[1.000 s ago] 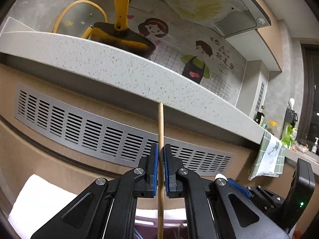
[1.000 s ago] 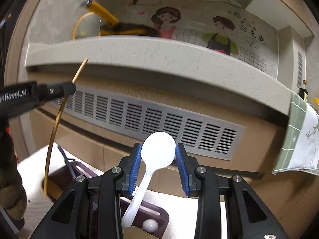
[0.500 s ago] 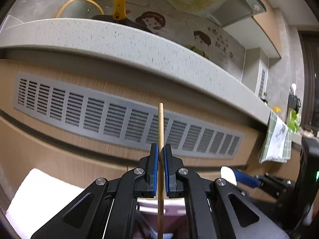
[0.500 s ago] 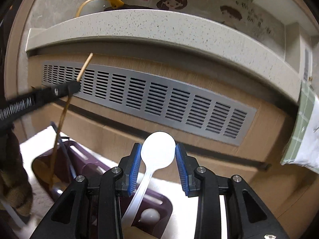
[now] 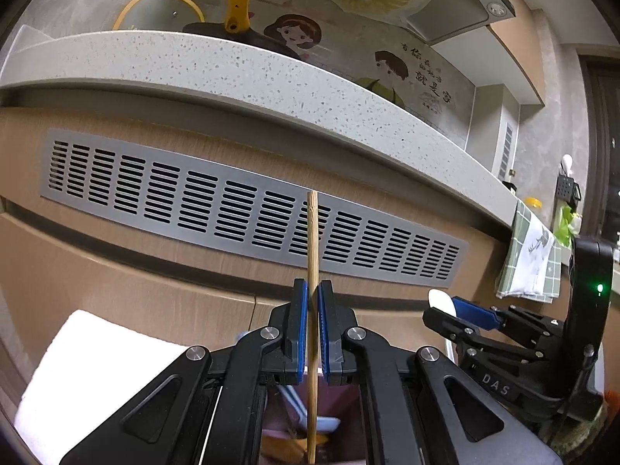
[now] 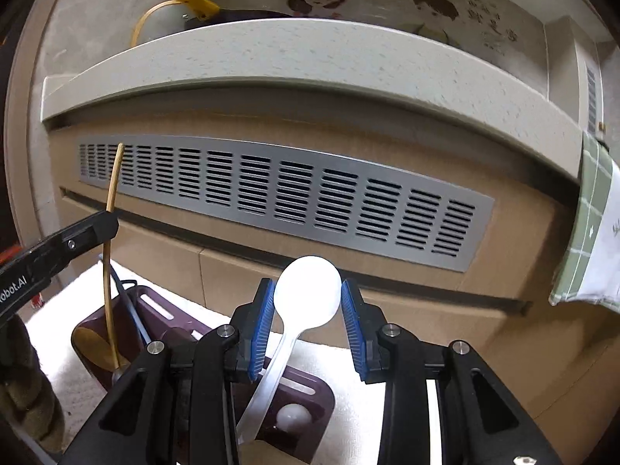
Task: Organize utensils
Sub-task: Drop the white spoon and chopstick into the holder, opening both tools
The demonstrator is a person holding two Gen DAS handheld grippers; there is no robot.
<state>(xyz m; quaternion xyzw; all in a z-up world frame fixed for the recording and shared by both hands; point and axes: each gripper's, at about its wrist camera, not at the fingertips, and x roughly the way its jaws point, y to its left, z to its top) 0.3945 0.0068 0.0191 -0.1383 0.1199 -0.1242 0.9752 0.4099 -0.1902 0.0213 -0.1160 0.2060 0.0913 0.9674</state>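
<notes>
left gripper (image 5: 312, 310): clamped on upright wooden chopstick (image 5: 312, 255), centre frame, lower end in the dark purple utensil holder (image 6: 155, 310) | right gripper (image 6: 308, 298): pads pinch the bowl of white plastic spoon (image 6: 308, 290), lower centre, handle slanting down over the holder | holder on white towel (image 5: 93, 352)

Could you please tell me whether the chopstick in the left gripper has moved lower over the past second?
Yes. In the right wrist view, the chopstick has sunk against the vent grille, toward the purple holder.
</notes>
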